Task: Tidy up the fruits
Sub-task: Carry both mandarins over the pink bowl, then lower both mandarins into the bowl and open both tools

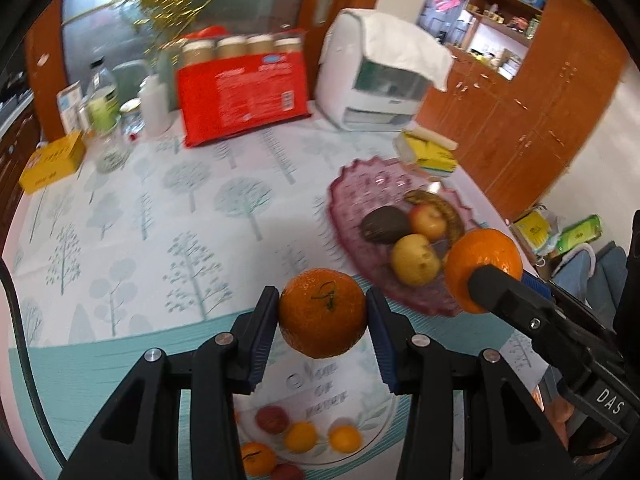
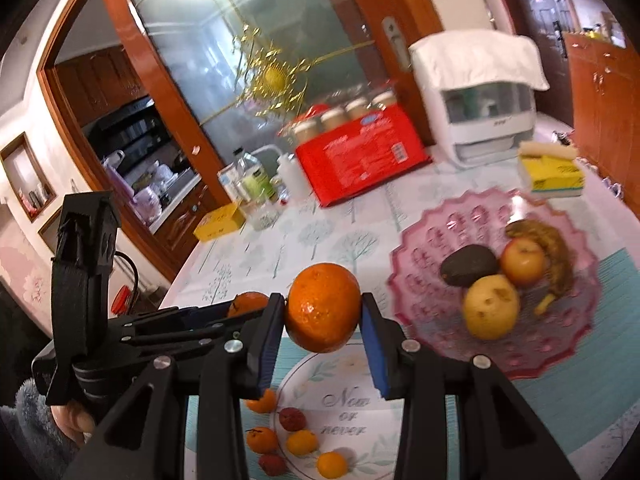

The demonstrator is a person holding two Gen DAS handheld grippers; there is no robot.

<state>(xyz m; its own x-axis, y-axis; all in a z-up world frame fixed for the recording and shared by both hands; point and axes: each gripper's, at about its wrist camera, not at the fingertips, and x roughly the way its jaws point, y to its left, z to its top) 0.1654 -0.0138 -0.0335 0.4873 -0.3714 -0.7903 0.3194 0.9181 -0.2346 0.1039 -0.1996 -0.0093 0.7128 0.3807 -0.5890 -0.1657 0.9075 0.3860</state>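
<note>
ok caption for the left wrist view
Left gripper holds an orange above the table, pink fruit bowl ahead.

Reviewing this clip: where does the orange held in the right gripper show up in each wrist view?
Left wrist: the right gripper's orange sits at right of centre, in front of the pink bowl's near rim, one black finger across it.
Right wrist: that orange is at bottom centre, clamped between the blue pads.
Shared landmark: the red package at the table's far side.

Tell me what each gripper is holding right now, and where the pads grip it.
Left gripper holds an orange, pads on its opposite sides. Right gripper holds another orange the same way.
</note>
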